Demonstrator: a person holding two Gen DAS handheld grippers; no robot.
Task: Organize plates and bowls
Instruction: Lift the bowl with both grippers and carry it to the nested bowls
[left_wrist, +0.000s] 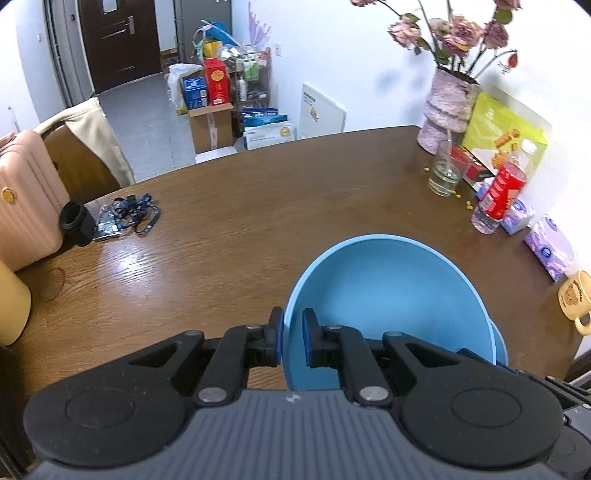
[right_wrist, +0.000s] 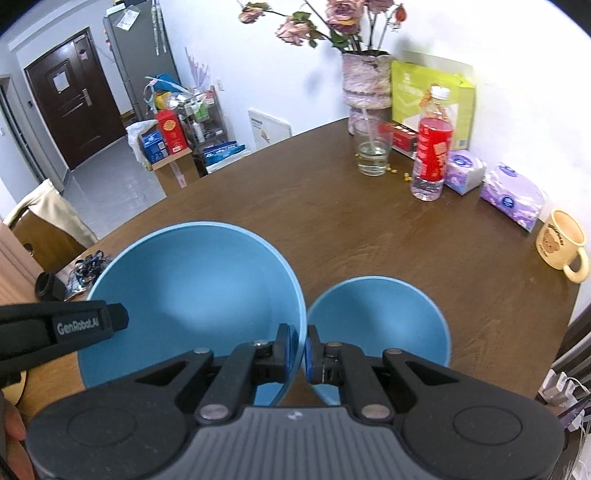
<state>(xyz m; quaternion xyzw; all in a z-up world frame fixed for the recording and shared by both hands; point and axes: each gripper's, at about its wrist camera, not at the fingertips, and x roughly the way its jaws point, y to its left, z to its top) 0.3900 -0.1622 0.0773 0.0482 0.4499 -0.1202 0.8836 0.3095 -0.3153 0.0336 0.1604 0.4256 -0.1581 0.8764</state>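
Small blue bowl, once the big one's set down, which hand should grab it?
Probably the right. The right gripper, shut on the right rim of the big bowl, sits just beside the small bowl. The left gripper clamps the opposite rim, so it would have to cross over.

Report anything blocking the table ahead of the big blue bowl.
Nothing visible: bare table ahead of the big blue bowl. The small blue bowl sits close on its right; glass and bottle stand far right.
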